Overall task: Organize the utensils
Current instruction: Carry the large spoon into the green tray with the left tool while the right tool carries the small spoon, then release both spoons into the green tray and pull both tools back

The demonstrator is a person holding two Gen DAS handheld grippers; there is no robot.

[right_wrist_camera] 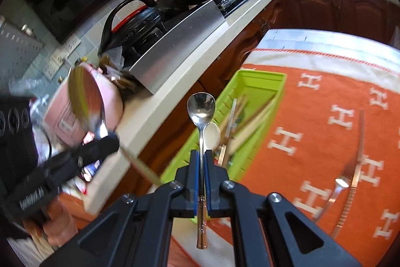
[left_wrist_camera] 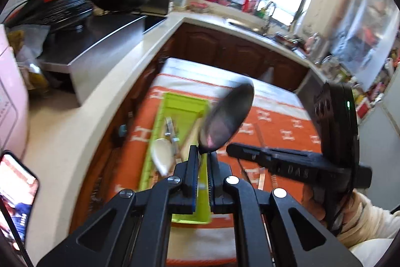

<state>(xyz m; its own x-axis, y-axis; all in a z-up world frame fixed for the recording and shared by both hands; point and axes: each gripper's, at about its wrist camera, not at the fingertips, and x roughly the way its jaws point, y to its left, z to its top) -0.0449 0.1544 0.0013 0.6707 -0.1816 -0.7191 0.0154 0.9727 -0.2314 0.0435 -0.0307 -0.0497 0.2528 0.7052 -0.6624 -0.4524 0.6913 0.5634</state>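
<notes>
From the left wrist view, the left gripper is pinched tight on the neck of a large, blurred steel spoon, whose bowl juts up above the long lime-green plastic utensil tray on the orange cloth patterned with white H shapes. The hold looks narrow and sits right under the heavy bowl, so I reckon a quick swing could let the spoon pivot or slip and clatter onto the white ceramic spoon lying in the tray. From the right wrist view, the right gripper is clamped on the thin stem of a small polished steel teaspoon with a coppery handle end, held above the tray's near end. With both grippers near each other over one narrow tray, they could knock together, and the steel fork and serrated knife remain on the cloth.
</notes>
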